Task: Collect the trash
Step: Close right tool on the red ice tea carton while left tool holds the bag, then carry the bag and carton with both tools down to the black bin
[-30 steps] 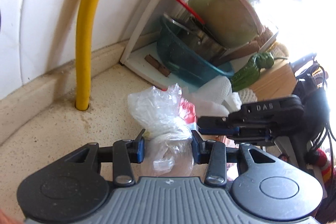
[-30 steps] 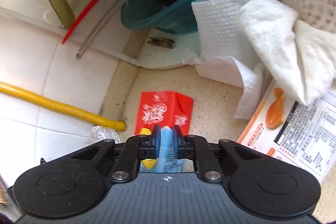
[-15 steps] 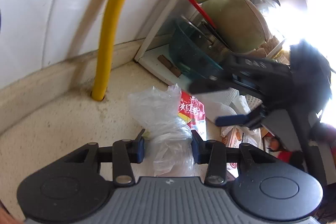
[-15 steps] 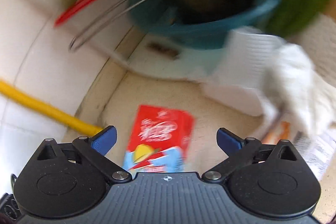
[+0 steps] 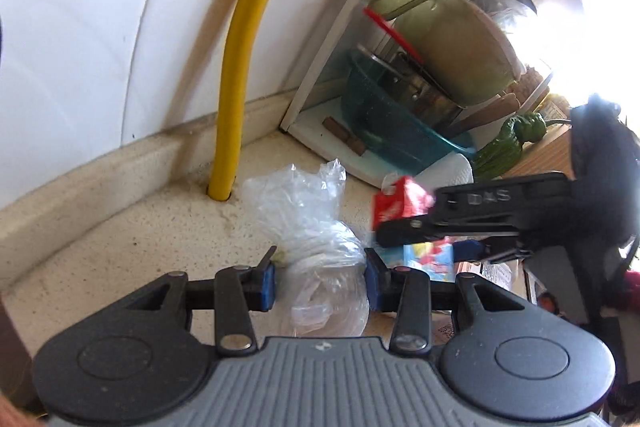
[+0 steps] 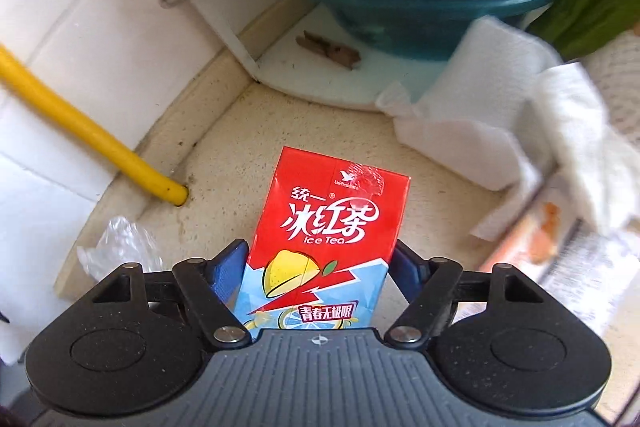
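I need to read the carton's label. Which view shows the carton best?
The right wrist view: the ice tea carton faces the camera, label sharp, between the right gripper fingers. The left wrist view shows only blurred red and blue patches of it behind the right gripper's finger.

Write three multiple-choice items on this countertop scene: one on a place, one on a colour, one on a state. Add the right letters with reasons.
1. Where does the yellow pipe meet the countertop?
A. by the tiled wall
B. inside the blue basin
C. on the paper towel

2. What colour is the top half of the ice tea carton?
A. green
B. red
C. white

3. What sits between the fingers of the left gripper?
A. nothing
B. a spoon
C. a clear plastic bag

Answers: 1 A, the pipe enters the counter right by the wall's foot. 2 B, red above a blue lower part. 3 C, both blue pads press on the crumpled bag.
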